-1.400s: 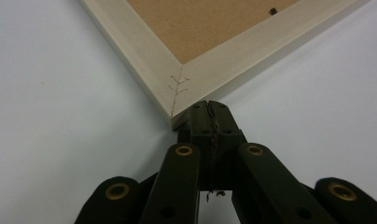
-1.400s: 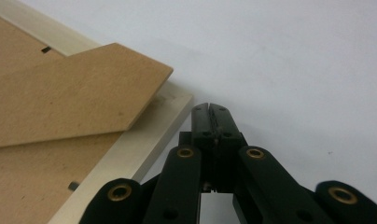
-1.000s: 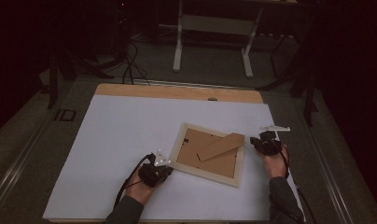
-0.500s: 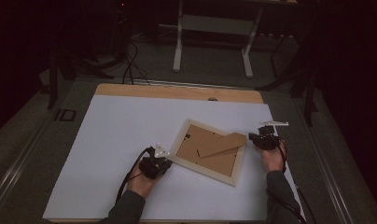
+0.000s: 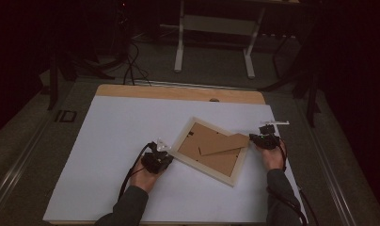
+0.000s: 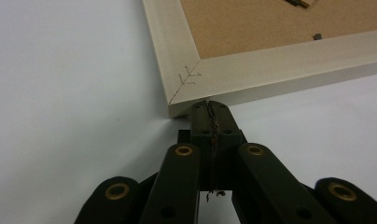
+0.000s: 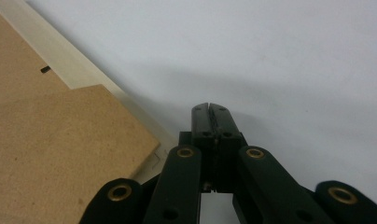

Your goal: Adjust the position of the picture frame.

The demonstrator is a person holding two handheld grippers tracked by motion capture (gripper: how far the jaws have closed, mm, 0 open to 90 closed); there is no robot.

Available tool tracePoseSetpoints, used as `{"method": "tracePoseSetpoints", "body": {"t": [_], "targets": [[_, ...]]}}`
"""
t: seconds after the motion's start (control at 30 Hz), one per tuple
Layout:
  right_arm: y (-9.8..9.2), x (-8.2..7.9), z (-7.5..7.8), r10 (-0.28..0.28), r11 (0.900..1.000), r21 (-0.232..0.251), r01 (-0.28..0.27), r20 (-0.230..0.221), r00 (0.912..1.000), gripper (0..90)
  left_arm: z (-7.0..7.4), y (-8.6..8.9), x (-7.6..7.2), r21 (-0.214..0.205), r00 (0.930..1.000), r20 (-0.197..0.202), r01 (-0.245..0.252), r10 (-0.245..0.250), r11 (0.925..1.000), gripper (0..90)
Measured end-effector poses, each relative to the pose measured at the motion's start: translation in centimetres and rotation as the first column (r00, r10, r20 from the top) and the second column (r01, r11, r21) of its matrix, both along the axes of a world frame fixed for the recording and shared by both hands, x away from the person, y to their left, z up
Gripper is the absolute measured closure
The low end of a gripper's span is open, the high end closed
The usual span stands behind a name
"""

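On the white table (image 5: 108,141), the frame (image 5: 211,150) lies face down and has turned since a second ago: its near-left corner has swung away from you, the right end nearer your right claw (image 5: 265,140). You seem to be nudging it square. Your left claw (image 6: 210,109), jaws together and empty, touches the corner's edge, forearm low and angled in. The right claw, also closed on nothing, rests beside the stand (image 7: 60,154).

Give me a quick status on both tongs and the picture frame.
Left tongs shut, tips at frame corner. Right tongs shut, empty, beside frame's other side. Picture frame lies face down, skewed on the white table. Nothing in the way.
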State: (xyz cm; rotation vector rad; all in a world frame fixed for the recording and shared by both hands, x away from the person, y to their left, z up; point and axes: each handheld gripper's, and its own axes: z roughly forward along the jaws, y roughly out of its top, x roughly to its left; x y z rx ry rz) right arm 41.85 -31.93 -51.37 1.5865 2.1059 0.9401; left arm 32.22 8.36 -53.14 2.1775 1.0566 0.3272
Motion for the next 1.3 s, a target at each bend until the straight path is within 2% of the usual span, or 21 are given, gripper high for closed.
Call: {"method": "tracePoseSetpoints", "body": {"t": [0.2, 0.4, 0.93, 1.13, 1.3], "targets": [[0.1, 0.2, -0.2, 0.002, 1.0, -0.002, -0.002, -0.011, 0.9999, 89.9, 0.0, 0.0, 0.7, -0.014, 0.9997, -0.01, -0.022, 0.022, 0.9997, 90.0], [0.0, 0.1, -0.2, 0.012, 0.9999, 0.0, -0.012, -0.024, 0.9996, 90.0, 0.0, -0.5, 1.4, -0.006, 0.9996, -0.009, -0.028, 0.028, 0.9996, 90.0], [-0.3, -0.7, -0.5, 0.052, 0.9978, 0.044, -0.049, -0.06, 0.9969, 90.0, 0.0, -1.2, 2.6, -0.012, 0.9988, -0.014, -0.047, 0.047, 0.9988, 90.0], [-0.3, -1.3, -0.7, 0.07, 0.996, 0.06, -0.066, -0.064, 0.9955, 90.0, 0.1, -1.2, 3.4, -0.021, 0.9973, -0.021, -0.07, 0.07, 0.9973, 90.0], [-0.3, -1.8, -0.8, 0.092, 0.9935, 0.073, -0.087, -0.063, 0.9938, 90.0, 0.1, -1.0, 4.0, -0.007, 0.9969, -0.019, -0.077, 0.077, 0.997, 90.0]]}}
